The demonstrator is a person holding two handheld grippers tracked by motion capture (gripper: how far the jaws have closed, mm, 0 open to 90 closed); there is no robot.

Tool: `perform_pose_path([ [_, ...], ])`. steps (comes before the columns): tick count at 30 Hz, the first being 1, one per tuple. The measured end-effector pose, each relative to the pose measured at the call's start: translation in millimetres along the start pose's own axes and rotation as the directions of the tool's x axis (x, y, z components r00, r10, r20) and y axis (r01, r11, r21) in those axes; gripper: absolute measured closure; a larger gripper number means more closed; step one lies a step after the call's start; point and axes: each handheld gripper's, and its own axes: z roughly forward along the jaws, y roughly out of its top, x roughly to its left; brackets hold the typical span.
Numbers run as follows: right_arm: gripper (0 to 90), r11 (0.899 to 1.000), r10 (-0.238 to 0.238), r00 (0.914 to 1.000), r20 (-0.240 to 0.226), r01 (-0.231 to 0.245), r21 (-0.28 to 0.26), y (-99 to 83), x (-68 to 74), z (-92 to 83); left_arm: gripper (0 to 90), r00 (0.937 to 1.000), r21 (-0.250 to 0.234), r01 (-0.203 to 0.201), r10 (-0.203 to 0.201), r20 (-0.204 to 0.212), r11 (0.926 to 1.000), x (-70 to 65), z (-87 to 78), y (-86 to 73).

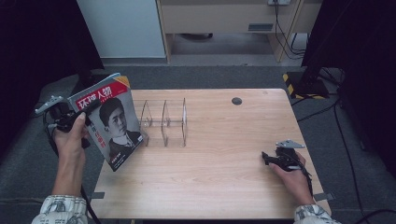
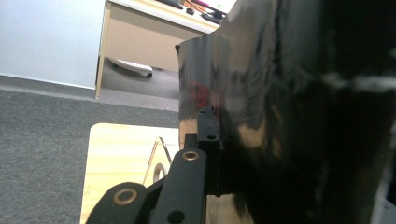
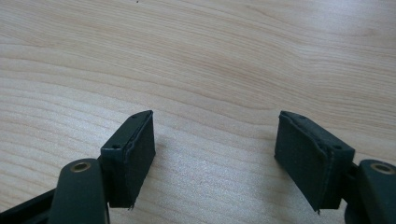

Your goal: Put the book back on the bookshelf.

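left claw [image 1: 77,116]: clamped on magazine [image 1: 109,122], held tilted over the bench's [image 1: 224,154] left edge, just beside the clear rack [image 1: 163,122] | left gripper view: magazine's glossy dark back [image 2: 289,112] against pad | right claw [image 3: 215,158]: spread, empty, resting near right edge; wood grain between pads

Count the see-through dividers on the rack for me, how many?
3 show plainly on the clear rack on the table: left, middle and right. The magazine may hide another.
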Motion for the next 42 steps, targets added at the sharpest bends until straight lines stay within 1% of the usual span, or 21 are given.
perform_pose_path([
  [14, 28.8, 1.000, 0.000, 1.0000, 0.000, 0.000, 0.000, 0.0, 0.0, 0.0, 86.1, 0.9999, -0.006, -0.014, 0.014, -0.003, 0.9999, 0.3, 7.4, -1.7],
  [22, 28.8, 1.000, 0.000, 1.0000, 0.000, 0.000, 0.000, 0.0, 0.0, 0.0, 86.1, 0.9998, -0.030, -0.020, 0.020, 0.001, 0.9993, 1.7, 9.6, -0.3],
  [27, 28.7, 1.000, 0.000, 1.0000, -0.001, 0.000, 0.000, 0.0, 0.0, 0.0, 86.1, 0.9998, -0.044, -0.018, 0.017, -0.007, 0.9989, 1.8, 12.1, -0.8],
  [34, 28.6, 1.000, -0.002, 1.0000, -0.002, 0.002, 0.000, 0.0, -0.1, -0.1, 86.0, 0.9991, -0.044, -0.039, 0.039, -0.019, 0.9983, -0.6, 18.2, -1.7],
  [42, 28.6, 1.000, -0.002, 1.0000, -0.001, 0.002, 0.000, -0.1, 0.0, -0.2, 86.0, 0.9985, -0.043, -0.049, 0.047, -0.026, 0.9979, 0.6, 22.1, -1.3],
])
